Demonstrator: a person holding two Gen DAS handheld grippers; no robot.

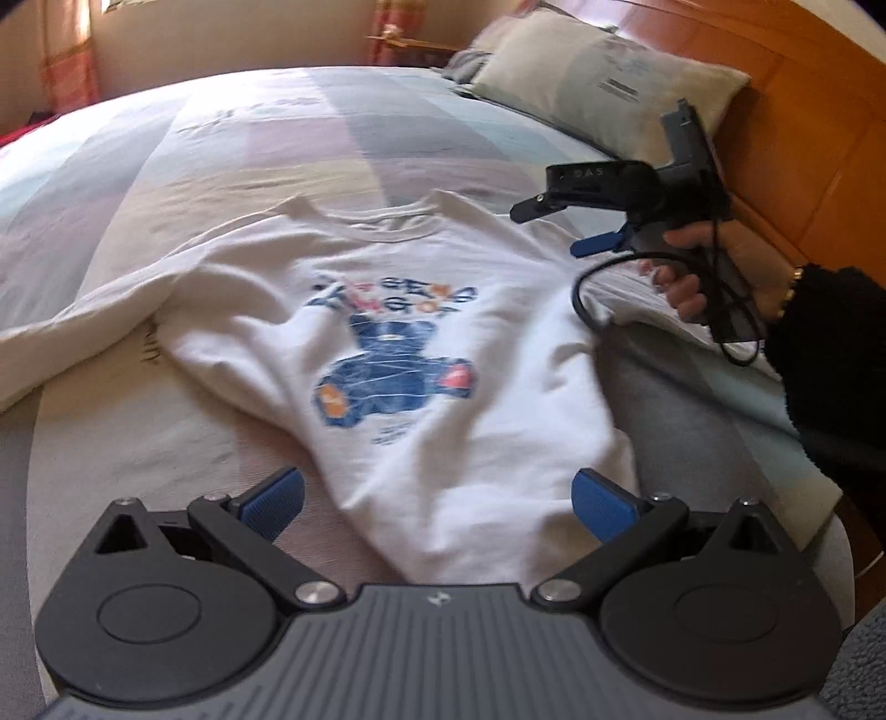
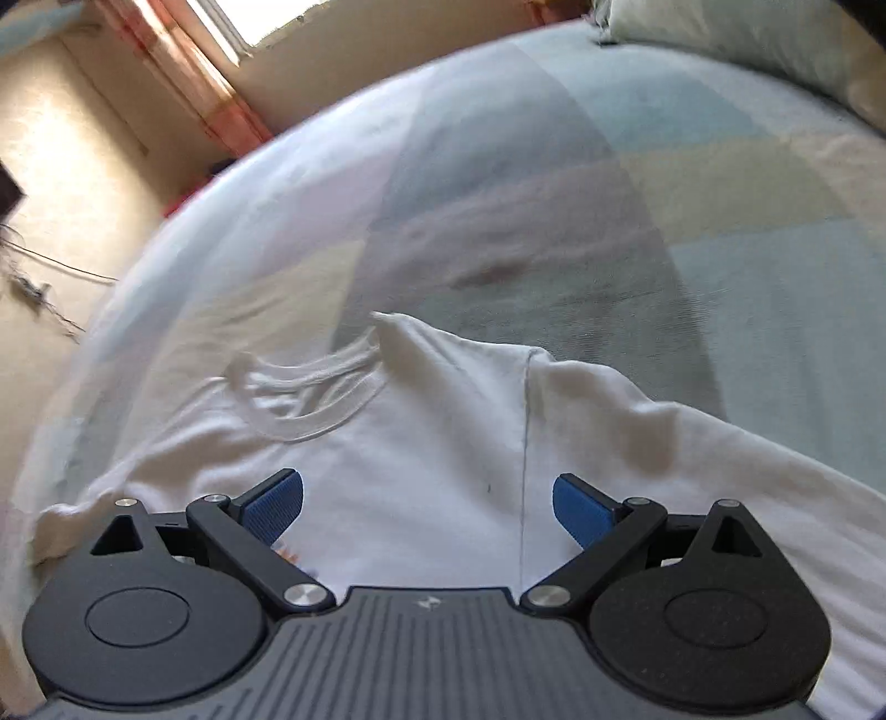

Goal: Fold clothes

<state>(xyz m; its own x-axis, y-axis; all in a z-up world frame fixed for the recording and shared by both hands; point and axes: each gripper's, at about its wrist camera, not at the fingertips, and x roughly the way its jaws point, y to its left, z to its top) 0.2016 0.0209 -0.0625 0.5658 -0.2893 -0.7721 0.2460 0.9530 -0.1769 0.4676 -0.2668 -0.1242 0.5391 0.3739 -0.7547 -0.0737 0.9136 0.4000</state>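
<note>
A white long-sleeved shirt (image 1: 421,343) with a blue teddy-bear print lies face up on the bed, collar toward the far side, one sleeve stretched out to the left. My left gripper (image 1: 437,501) hovers open over the shirt's hem, nothing between its blue pads. In the left wrist view the right gripper (image 1: 559,224) is held by a hand (image 1: 684,277) above the shirt's right shoulder. The right wrist view shows the right gripper (image 2: 426,507) open above the shirt (image 2: 443,443) near the collar (image 2: 315,399) and the shoulder seam. Neither gripper holds cloth.
The bed is covered by a pastel patchwork bedspread (image 1: 343,144). A pillow (image 1: 598,83) leans against the wooden headboard (image 1: 803,111) at the far right. A dark sleeve (image 1: 830,354) reaches in from the right. Curtains and a window (image 2: 249,22) lie beyond the bed.
</note>
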